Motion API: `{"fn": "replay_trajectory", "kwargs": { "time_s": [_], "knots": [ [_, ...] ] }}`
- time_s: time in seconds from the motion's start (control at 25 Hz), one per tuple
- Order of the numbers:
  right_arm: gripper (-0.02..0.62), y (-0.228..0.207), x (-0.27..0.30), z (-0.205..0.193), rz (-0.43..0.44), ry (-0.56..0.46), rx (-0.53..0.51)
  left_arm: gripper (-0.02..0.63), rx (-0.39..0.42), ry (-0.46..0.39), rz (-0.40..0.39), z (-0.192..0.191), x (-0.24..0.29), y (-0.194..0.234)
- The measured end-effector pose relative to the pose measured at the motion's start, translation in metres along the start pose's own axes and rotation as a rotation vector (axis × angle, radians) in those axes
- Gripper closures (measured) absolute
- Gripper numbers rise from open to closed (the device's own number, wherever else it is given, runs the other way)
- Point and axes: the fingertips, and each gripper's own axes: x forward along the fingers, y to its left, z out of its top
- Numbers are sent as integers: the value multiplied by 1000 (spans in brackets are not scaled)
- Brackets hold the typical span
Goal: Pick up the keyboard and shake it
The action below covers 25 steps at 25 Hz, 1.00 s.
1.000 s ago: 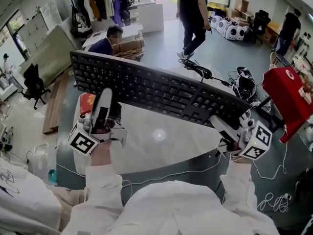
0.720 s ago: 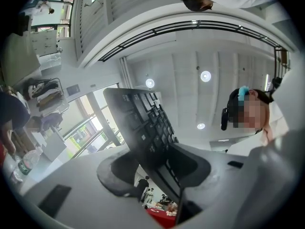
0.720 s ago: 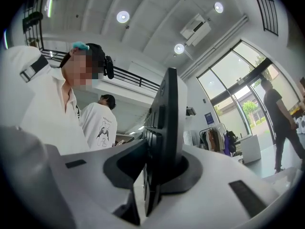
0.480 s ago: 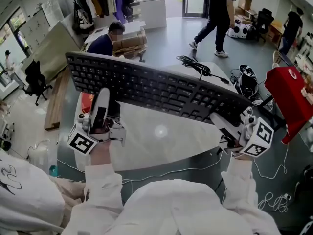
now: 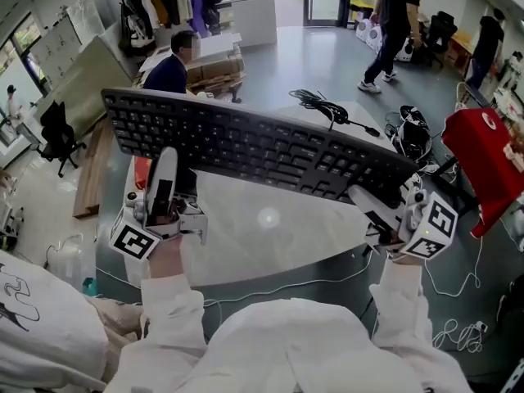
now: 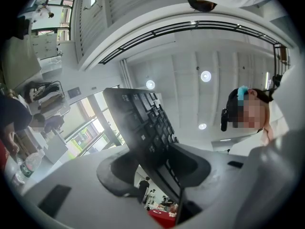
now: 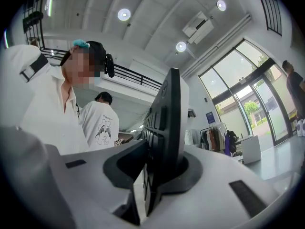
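- The left gripper and right gripper each clamp one end of the keyboard, which has drifted slightly leftward over the last second.
- It hangs clear above the table; that small drift suggests the shaking is under way.
- Beyond, a walking person has moved right.

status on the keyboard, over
Left gripper and right gripper both shut on keyboard. Keyboard held in air over table. Nothing in the way.
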Motion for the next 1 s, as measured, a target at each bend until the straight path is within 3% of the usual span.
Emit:
{"fn": "replay_trajectory", "kwargs": {
  "time_s": [0.16,0.56,1.0],
  "knots": [
    [505,0,1,1,-11,8,4,416,-36,-3,4,-1,0,1],
    [505,0,1,1,-52,23,30,416,-19,18,1,3,3,0],
    [505,-6,-3,-15,-106,50,156,416,-79,102,98,-13,6,15]
  ]
}}
